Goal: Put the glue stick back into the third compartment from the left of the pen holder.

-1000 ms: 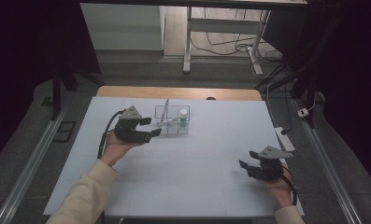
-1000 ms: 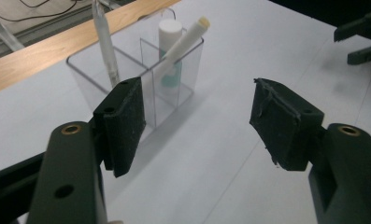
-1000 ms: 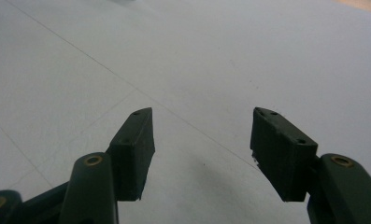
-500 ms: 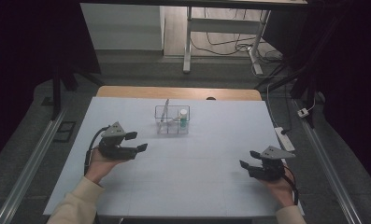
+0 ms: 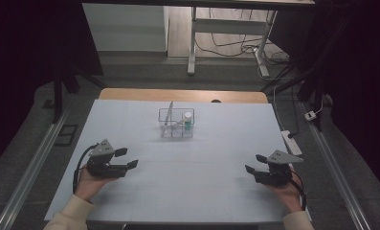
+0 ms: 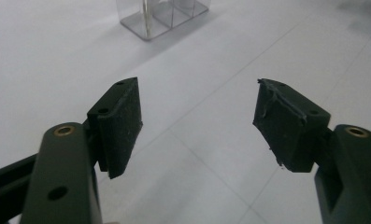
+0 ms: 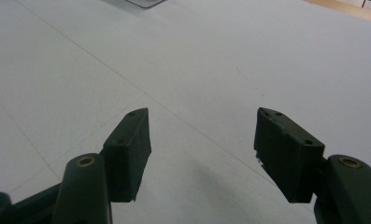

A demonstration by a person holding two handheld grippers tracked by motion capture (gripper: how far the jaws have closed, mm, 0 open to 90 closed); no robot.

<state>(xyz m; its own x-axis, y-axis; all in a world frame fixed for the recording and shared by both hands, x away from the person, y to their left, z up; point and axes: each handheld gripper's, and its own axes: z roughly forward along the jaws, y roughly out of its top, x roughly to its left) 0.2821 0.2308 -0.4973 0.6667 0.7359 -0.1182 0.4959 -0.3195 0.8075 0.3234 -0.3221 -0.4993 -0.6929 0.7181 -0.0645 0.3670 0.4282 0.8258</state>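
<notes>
**A:** So what are the claws up to? Left gripper [image 5: 129, 158] first.

**B:** Released, nothing between the black pads [image 6: 120, 123], and the jaws have just been opening a bit wider. It sits low over the near left part of the pale grey table [image 5: 202, 187].

**A:** And the right gripper [image 5: 255, 164]?

**B:** Same deal, jaws apart and opening, empty, near the right edge.

**A:** Where's the stuff?

**B:** The clear plastic divided organiser box [image 5: 176, 123] stands mid-table, well apart from both. It holds a small white-capped bottle with a green label [image 5: 188, 120].
</notes>
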